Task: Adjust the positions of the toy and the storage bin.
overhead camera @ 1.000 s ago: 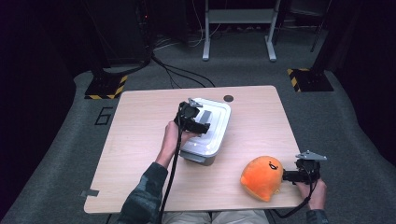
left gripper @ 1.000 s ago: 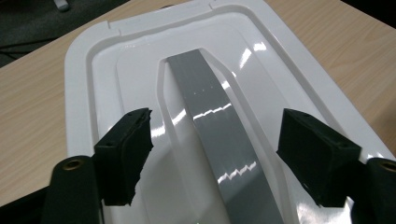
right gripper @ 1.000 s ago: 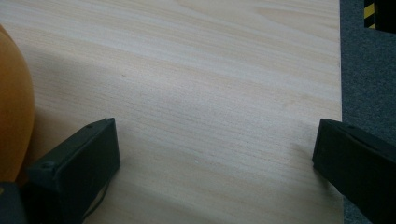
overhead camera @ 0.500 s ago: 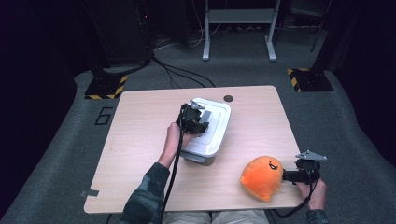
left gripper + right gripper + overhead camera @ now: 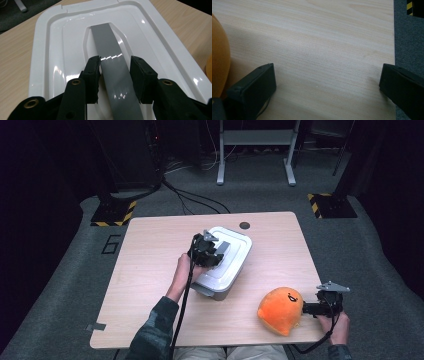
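A white lidded box [image 5: 227, 262] stands mid-table, with a grey handle [image 5: 112, 65] running along its lid [image 5: 62, 50]. My left gripper [image 5: 214, 254] rests on that lid, and in the left gripper view [image 5: 115, 72] its jaws have just been closing, so the pads now meet the two sides of the handle. An orange plush toy [image 5: 281, 310] lies near the front right corner. My right gripper [image 5: 306, 309] sits low just to its right, open, with bare wood between its jaws [image 5: 327, 82]; the plush [image 5: 219, 57] bulges beside its left fingertip [image 5: 254, 85].
The wooden table [image 5: 150, 260] has a small dark round hole [image 5: 244, 225] at the back edge. The right table edge [image 5: 394, 50] drops to grey carpet close to my right gripper. Cables and metal stand legs lie on the floor behind.
My left gripper has sunk slightly onto the lid over the handle. The right hand, the plush and the box have stayed where they were.
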